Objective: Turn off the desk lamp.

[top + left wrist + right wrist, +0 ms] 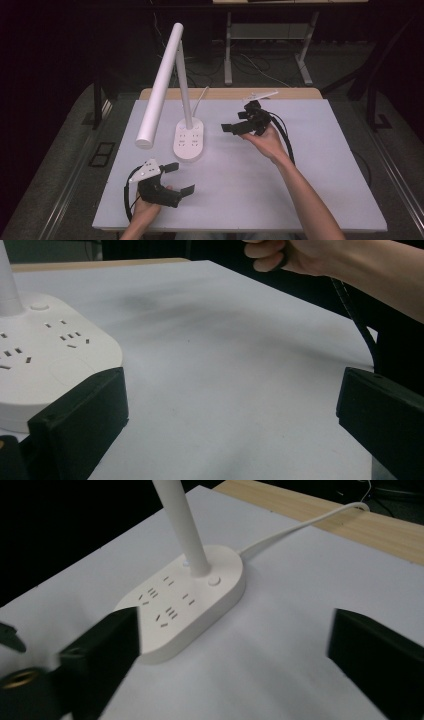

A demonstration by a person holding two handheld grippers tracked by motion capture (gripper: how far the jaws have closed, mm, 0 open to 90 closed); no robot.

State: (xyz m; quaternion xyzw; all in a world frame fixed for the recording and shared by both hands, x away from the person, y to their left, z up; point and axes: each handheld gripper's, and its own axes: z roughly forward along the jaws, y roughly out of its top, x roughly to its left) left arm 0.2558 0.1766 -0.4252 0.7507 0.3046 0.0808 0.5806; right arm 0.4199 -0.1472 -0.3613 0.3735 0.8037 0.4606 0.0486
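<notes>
A white desk lamp stands left of the table's middle; its oval base (pixel 189 140) carries several sockets and its long tube head (pixel 159 87) leans to the left. My left gripper (pixel 180 178) rests near the front edge, below the base, open with nothing between its jaws. In the left gripper view (pixel 230 430) the lamp base (pixel 50 355) lies just past the left jaw. My right gripper (pixel 235 122) is held above the table right of the base, pointing left at it, open and empty. In the right gripper view (pixel 235 665) the base (pixel 185 605) lies ahead on the left.
The white tabletop (pixel 300 165) ends in a wooden strip (pixel 225 93) at the back. The lamp's white cord (pixel 300 527) runs off over that strip. A small white flat piece (pixel 260 94) lies at the back edge. The floor around is dark, with desk legs behind.
</notes>
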